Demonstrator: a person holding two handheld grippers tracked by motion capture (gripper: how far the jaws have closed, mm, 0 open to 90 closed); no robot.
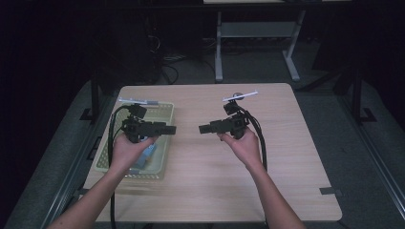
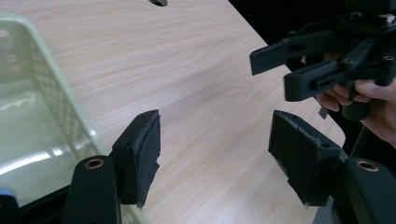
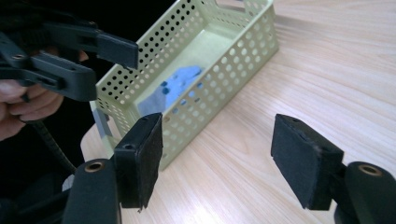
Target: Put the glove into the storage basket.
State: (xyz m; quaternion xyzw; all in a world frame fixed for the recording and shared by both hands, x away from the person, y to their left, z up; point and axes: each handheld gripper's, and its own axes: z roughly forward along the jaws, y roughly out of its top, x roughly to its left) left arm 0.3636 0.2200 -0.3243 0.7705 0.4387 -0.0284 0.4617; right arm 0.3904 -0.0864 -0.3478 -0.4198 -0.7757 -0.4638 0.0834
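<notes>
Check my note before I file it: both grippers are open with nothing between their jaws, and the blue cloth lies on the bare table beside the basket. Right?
Not quite. The blue cloth lies inside the basket, not on the table, as the right gripper view shows. The rest holds: left gripper and right gripper are open, nothing between their jaws.

Looks like a lab: dark room w/ bare wooden table [image 1: 205, 191], metal bench frame [image 1: 258, 43], floor cables [image 1: 169, 64].

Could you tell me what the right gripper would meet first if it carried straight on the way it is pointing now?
Probably the left gripper. In the high view the right gripper points level across the table at it, jaws open and empty. Slightly lower, it would meet the pale green basket holding a blue cloth; depth is uncertain.
</notes>
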